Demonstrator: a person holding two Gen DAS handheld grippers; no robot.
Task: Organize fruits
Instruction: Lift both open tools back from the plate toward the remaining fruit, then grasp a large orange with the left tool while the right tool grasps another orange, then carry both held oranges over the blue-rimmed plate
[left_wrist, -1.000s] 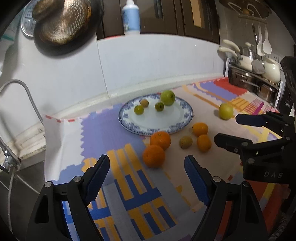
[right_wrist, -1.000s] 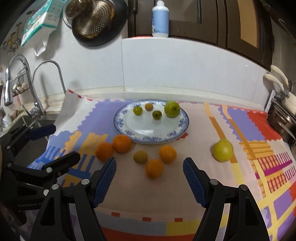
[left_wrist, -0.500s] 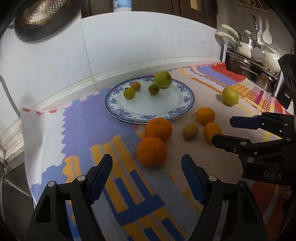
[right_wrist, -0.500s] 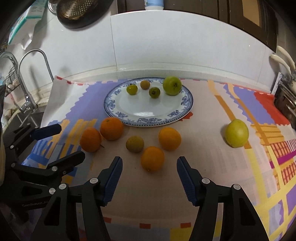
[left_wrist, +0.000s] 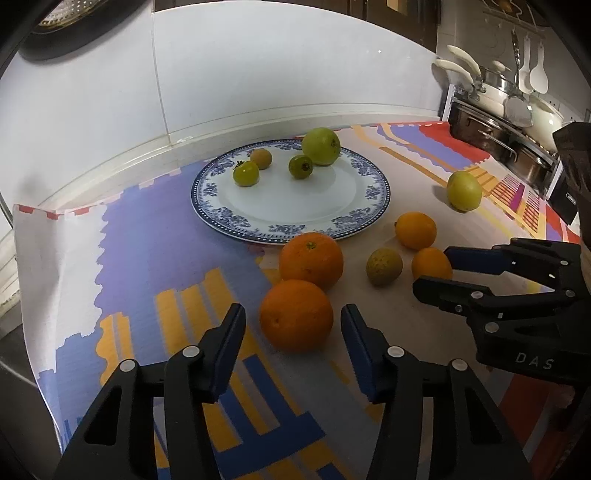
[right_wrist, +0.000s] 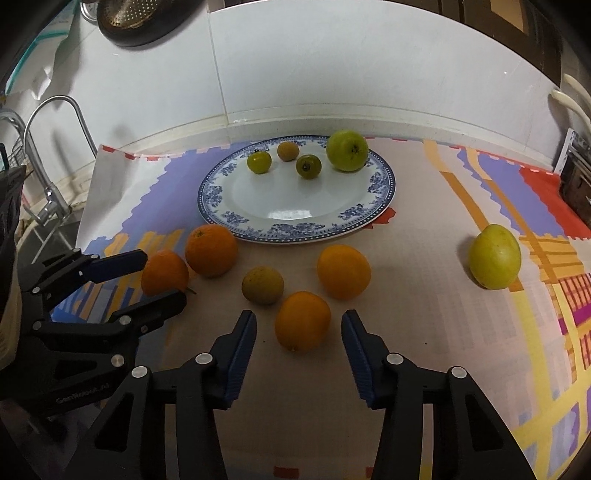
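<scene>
A blue-and-white plate (left_wrist: 236, 218) (right_wrist: 229, 218) holds a green apple (left_wrist: 320, 145) (right_wrist: 347, 149) and three small fruits. On the mat lie several oranges, a small brownish fruit (left_wrist: 383, 266) (right_wrist: 262, 285) and a yellow-green apple (left_wrist: 463, 191) (right_wrist: 495, 256). My left gripper (left_wrist: 293, 339) (right_wrist: 162, 277) is open with the nearest orange (left_wrist: 295, 314) (right_wrist: 164, 272) between its fingers, not touching. My right gripper (right_wrist: 299, 338) (left_wrist: 439, 271) is open around a smaller orange (right_wrist: 302, 320) (left_wrist: 430, 263).
A colourful patterned mat (right_wrist: 424, 221) covers the counter. A tap and sink (right_wrist: 55, 192) lie to the left. Pots and utensils (left_wrist: 509, 99) stand at the right. A white tiled wall (left_wrist: 258, 74) runs behind the plate.
Both grippers have moved forward and down toward the fruit. Each orange now sits between the open fingers. The fruits have not moved.
</scene>
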